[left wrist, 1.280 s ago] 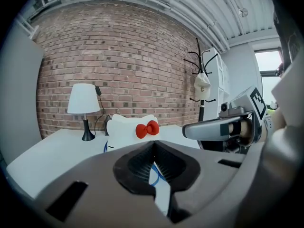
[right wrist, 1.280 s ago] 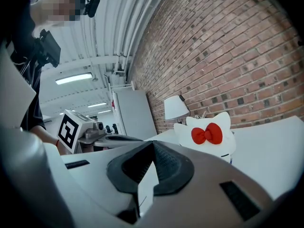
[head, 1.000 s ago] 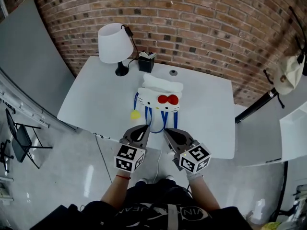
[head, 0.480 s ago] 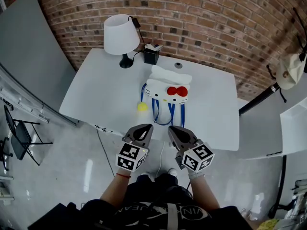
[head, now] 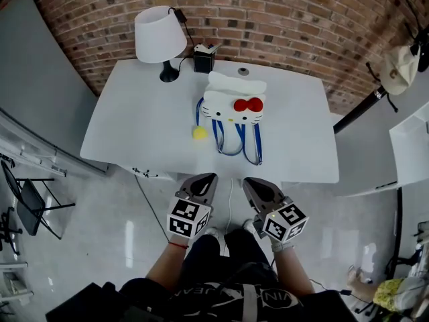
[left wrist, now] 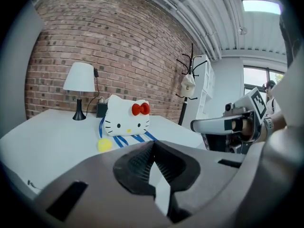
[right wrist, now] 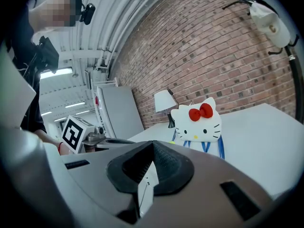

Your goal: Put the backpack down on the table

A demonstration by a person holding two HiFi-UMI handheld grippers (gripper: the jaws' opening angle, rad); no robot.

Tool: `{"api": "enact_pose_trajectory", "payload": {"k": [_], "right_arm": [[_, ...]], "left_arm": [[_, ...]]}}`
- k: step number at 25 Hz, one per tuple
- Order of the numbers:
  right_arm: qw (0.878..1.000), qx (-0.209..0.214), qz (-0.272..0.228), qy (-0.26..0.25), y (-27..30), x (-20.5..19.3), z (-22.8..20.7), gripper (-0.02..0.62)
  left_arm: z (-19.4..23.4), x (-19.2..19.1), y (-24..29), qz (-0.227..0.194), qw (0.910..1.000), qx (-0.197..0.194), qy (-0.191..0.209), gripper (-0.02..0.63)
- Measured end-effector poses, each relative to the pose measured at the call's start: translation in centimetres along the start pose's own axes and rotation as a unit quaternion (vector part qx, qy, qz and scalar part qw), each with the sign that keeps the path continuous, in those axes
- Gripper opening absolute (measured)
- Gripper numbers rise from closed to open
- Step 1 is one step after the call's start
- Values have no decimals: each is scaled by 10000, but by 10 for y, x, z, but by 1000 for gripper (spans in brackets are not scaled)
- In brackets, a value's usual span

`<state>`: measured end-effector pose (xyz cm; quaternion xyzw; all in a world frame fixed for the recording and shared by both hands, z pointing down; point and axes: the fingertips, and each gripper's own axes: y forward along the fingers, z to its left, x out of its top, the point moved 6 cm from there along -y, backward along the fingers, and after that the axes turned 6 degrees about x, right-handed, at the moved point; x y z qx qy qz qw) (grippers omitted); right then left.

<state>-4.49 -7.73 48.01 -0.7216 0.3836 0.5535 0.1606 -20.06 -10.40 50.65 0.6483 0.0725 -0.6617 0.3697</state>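
1. Two claws, the left claw (head: 204,178) and the right claw (head: 253,182), hang side by side over the floor (head: 127,233). They are just off the near edge of the white worktop (head: 134,129) and well apart from everything on it.
2. In the left gripper view, the left claw's jaws are pressed together at the tips, with nothing between them.
3. The right gripper view shows the same for the right claw: jaws closed on each other and empty.
4. The backpack (head: 234,104), a white cat face with a red bow, rests on the worktop toward its far middle, its face turned toward the person.
5. Its blue straps (head: 238,141) lie on the worktop, trailing toward the near edge.
6. A yellow ball (head: 199,133) sits just beside the backpack's lower left corner, near the leftmost strap.
7. A lamp (head: 159,37) with a white shade stands at the far left corner, with a small black box (head: 203,60) just beside it, both in front of the brick wall (head: 281,19).
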Motion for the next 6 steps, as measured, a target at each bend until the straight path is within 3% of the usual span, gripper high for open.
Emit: {"api": "enact_pose_trajectory", "payload": {"k": [6], "right_arm": [[9999, -111, 43, 61, -26, -19, 13, 0]], "left_arm": [[-22, -16, -11, 73, 9999, -113, -24, 5]]}}
